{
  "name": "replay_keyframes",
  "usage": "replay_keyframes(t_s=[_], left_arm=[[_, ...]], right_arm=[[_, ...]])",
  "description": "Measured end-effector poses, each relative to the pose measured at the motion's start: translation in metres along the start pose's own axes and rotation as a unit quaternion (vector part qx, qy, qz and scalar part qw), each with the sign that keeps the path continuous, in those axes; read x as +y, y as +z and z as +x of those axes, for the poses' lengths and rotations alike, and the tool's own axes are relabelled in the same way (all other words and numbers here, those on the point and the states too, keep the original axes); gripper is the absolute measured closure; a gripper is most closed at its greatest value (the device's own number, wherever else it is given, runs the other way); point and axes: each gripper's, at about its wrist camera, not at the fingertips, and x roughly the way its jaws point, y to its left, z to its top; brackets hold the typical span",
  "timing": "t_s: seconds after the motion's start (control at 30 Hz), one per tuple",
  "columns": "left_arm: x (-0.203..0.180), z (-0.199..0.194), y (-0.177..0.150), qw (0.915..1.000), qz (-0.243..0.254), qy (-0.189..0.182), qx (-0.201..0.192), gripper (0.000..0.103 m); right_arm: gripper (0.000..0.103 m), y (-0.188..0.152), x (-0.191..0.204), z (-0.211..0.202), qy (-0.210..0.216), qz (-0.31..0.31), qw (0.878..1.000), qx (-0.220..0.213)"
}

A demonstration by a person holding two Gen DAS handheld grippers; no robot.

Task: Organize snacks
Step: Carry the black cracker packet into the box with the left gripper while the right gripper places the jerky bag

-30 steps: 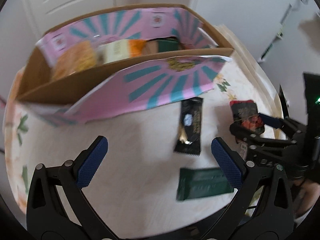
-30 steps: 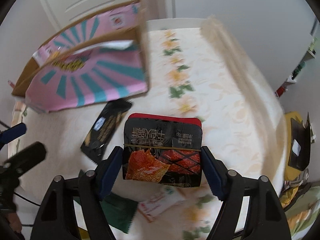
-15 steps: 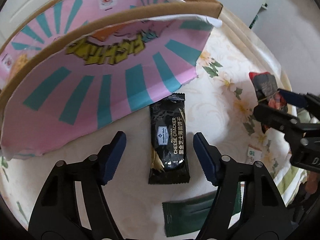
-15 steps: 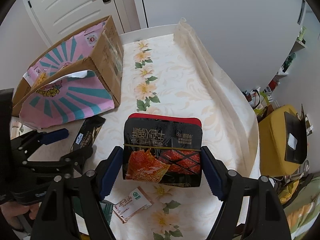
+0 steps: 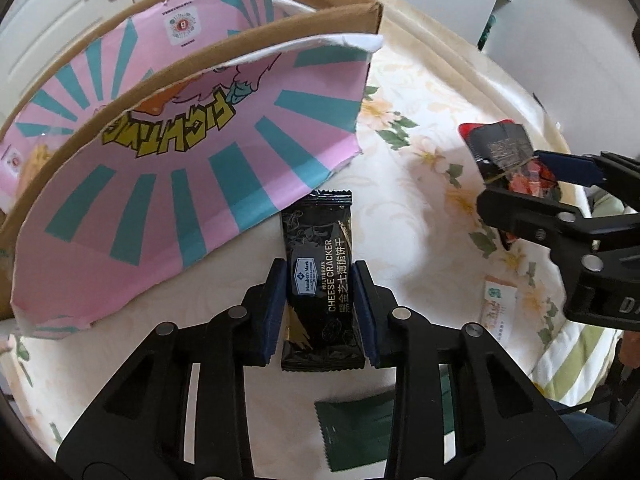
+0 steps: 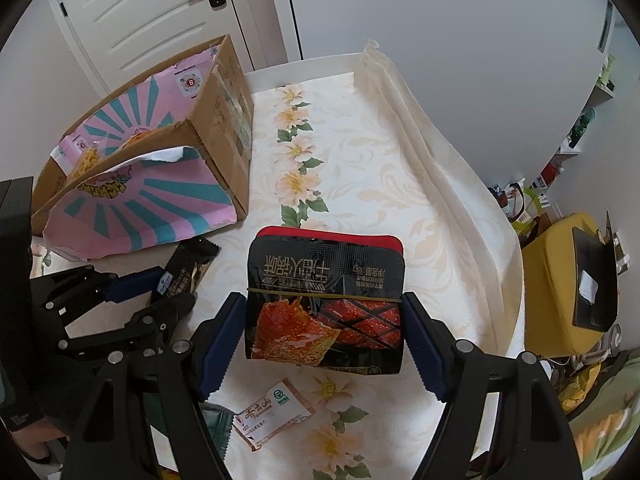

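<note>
Box flap (image 5: 192, 184) overhanging cracker packet (image 5: 320, 284)

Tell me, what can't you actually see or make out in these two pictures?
- Box contents: in both views its front wall and pink flap hide nearly everything inside.
- Green packet: left view, partly covered by the left gripper.
- Table behind the red-and-black snack bag: right view, blocked by the bag in the right gripper.
- White sachet: print too small to read.
</note>
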Motion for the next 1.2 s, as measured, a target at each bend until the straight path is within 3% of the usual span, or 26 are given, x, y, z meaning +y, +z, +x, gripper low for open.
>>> replay_keyframes(t_s=[0.4,0.67,0.9,1.2], left_arm=[[-0.009,-0.056,-0.015,0.9987,-0.024,-0.017,-0.042,0.074],[0.011,-0.119,-0.014,0.9951,-0.04,-0.022,-0.088,0.074],[0.029,-0.168,-0.008,0.9911,-0.045,-0.002,-0.126,0.074],[0.081,-0.194,0.007,0.9842,-0.079,0.017,-0.157,0.074]], right_arm=[[0.03,-0.002,0.004,-0.026,0.003,-0.002,1.0,-0.024],[0.03,-0.003,0.017,-0.059,0.006,-0.006,0.999,-0.054],[0.03,0.006,0.037,-0.093,0.013,-0.012,0.996,-0.089],[0.03,0.045,0.071,-0.116,0.029,-0.036,0.991,-0.125]])
